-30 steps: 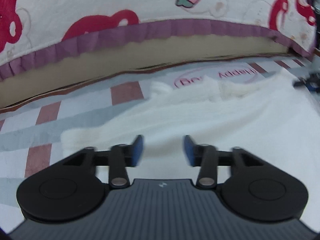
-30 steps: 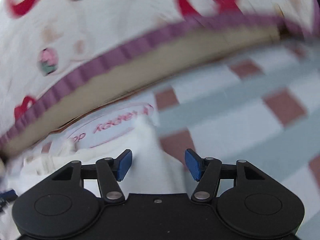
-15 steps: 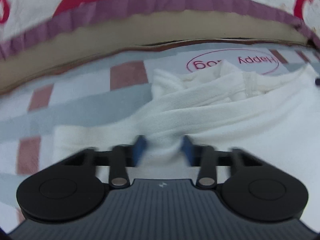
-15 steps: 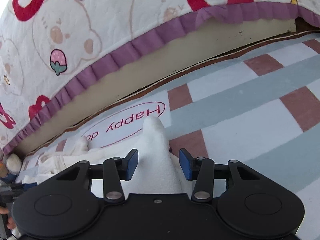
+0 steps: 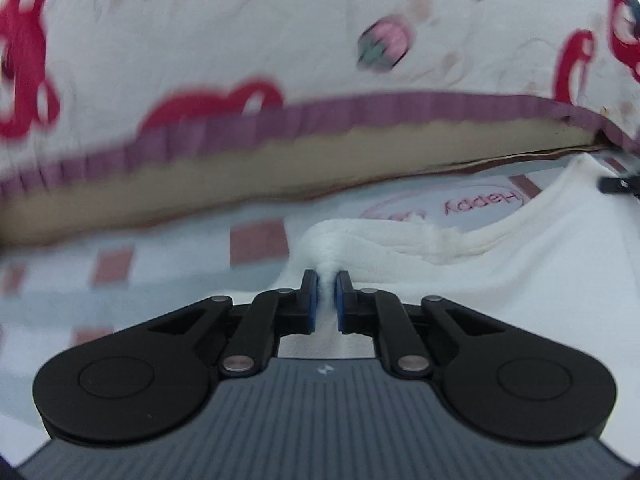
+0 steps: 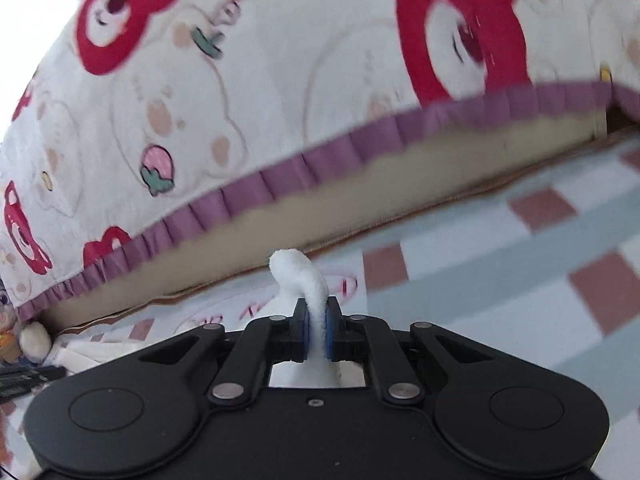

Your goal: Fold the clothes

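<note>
A white fuzzy garment lies on a checked mat. My left gripper is shut on a bunched fold at the garment's left edge, and the cloth stretches away to the right. My right gripper is shut on another corner of the white garment, whose tip curls up above the blue pads. The far tip of my right gripper shows at the right edge of the left wrist view.
A quilted bed cover with red bear prints and a purple frill hangs over a beige mattress side just behind the mat. A plush toy lies at the far left in the right wrist view.
Both grippers were open over the garment's edges one second ago. They have closed on the cloth and lifted it a little, and the views have tilted up.
</note>
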The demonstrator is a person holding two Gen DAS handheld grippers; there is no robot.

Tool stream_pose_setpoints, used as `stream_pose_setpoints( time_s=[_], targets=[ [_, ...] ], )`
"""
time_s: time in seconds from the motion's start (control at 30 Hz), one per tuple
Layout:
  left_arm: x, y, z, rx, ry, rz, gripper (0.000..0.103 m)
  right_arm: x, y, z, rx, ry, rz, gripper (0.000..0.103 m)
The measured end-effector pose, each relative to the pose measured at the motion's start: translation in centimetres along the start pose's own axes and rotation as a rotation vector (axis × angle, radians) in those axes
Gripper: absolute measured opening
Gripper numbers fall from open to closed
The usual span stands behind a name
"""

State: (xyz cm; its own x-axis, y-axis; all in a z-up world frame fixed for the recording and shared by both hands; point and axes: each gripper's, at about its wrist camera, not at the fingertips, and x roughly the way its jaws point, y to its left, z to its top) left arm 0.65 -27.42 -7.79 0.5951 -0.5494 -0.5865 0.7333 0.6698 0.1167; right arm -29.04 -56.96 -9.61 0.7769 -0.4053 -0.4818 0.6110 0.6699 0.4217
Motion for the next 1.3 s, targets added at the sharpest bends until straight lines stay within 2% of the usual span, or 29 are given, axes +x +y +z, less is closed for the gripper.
stream_pose_setpoints(
  time_s=[0.07,0.13,0.2,0.23,0.27,0.3,0.33,0.43,0.47,0.5,0.57,0.6,0.7,0.73,0.77,0.8,0.83,0.93,1.0,1.03,1.07,1.1,1.13,1.17,1.2,1.23,1.3],
  targets=[
    [1.1,0.5,-0.1,0.009,0.029,0.056,0.010,0.6,-0.3,0.0,0.006,0.017,-0.021,0.010],
    [3.1,1.9,-1.0,-0.062,0.096,0.126,0.009,1.5,-0.5,-0.2,0.008,0.054,-0.047,0.010],
    [4.6,3.1,-1.7,-0.121,0.163,0.201,0.012,2.2,-0.4,-0.5,-0.018,0.089,-0.094,0.010],
    [4.5,3.6,-2.2,-0.144,0.159,0.196,0.014,2.3,-0.4,-0.6,-0.031,0.100,-0.108,0.010],
    [4.4,4.0,-2.6,-0.162,0.156,0.191,0.023,2.3,-0.4,-0.7,-0.043,0.112,-0.123,0.010],
    [4.1,4.3,-2.9,-0.163,0.155,0.186,0.037,2.3,-0.5,-0.8,-0.038,0.116,-0.125,0.010],
    [3.8,4.5,-3.1,-0.164,0.155,0.181,0.044,2.3,-0.8,-0.8,-0.019,0.115,-0.116,0.010],
    [3.5,4.7,-3.7,-0.105,0.173,0.192,0.053,2.4,-1.3,-0.9,0.019,0.119,-0.103,0.011],
    [3.6,4.7,-3.8,-0.076,0.186,0.200,0.061,2.4,-1.3,-0.9,0.019,0.122,-0.101,0.011],
    [3.9,4.7,-4.0,-0.057,0.197,0.202,0.065,2.5,-1.2,-1.0,0.013,0.123,-0.100,0.011],
    [4.4,5.3,-4.2,-0.056,0.198,0.169,0.066,2.5,-1.2,-1.0,0.015,0.122,-0.088,0.011],
    [5.0,5.9,-4.2,-0.076,0.180,0.142,0.069,2.5,-1.3,-1.0,0.025,0.121,-0.081,0.011],
    [7.2,8.1,-4.4,-0.205,0.225,0.057,0.075,2.6,-2.0,-1.1,0.067,0.127,-0.060,0.011],
    [7.4,8.4,-4.5,-0.222,0.230,0.014,0.072,2.7,-2.3,-1.2,0.077,0.132,-0.053,0.012],
    [7.6,8.7,-4.6,-0.240,0.236,-0.030,0.030,2.8,-2.5,-1.2,0.086,0.137,-0.045,0.012],
    [7.8,8.9,-4.6,-0.257,0.241,-0.073,0.006,2.9,-2.5,-1.2,0.073,0.139,-0.034,0.013],
    [7.6,8.8,-4.7,-0.250,0.237,-0.093,0.006,2.8,-2.3,-1.1,0.042,0.137,-0.021,0.013],
    [2.7,4.8,-4.2,0.006,0.121,0.101,0.005,1.0,-0.4,-0.3,-0.108,0.020,0.000,0.011],
    [-1.1,3.7,-4.2,0.008,-0.005,0.191,0.005,-0.1,0.1,0.2,-0.118,-0.051,0.043,0.006],
    [-1.8,3.5,-4.4,0.012,-0.031,0.249,0.006,-0.1,0.2,0.3,-0.121,-0.058,0.039,0.004],
    [-2.4,3.3,-4.6,0.017,-0.058,0.307,0.011,0.0,0.2,0.3,-0.121,-0.053,0.026,0.004],
    [-2.7,3.1,-4.9,0.028,-0.065,0.358,0.023,0.4,0.1,0.3,-0.120,-0.037,0.007,0.004],
    [-1.4,3.3,-5.3,0.061,0.004,0.384,0.032,0.8,0.0,0.2,-0.117,-0.012,-0.019,0.004],
    [0.1,3.4,-5.8,0.095,0.086,0.417,0.045,1.3,-0.2,0.1,-0.114,0.019,-0.042,0.005],
    [1.6,3.4,-6.5,0.130,0.190,0.463,0.047,1.7,-0.3,0.1,-0.113,0.053,-0.061,0.007],
    [1.5,3.0,-7.0,0.152,0.197,0.457,0.046,1.9,-0.4,0.1,-0.103,0.077,-0.064,0.012],
    [1.1,2.4,-8.1,0.191,0.207,0.440,0.048,1.9,-0.7,0.0,-0.068,0.104,-0.032,0.013]
  ],
)
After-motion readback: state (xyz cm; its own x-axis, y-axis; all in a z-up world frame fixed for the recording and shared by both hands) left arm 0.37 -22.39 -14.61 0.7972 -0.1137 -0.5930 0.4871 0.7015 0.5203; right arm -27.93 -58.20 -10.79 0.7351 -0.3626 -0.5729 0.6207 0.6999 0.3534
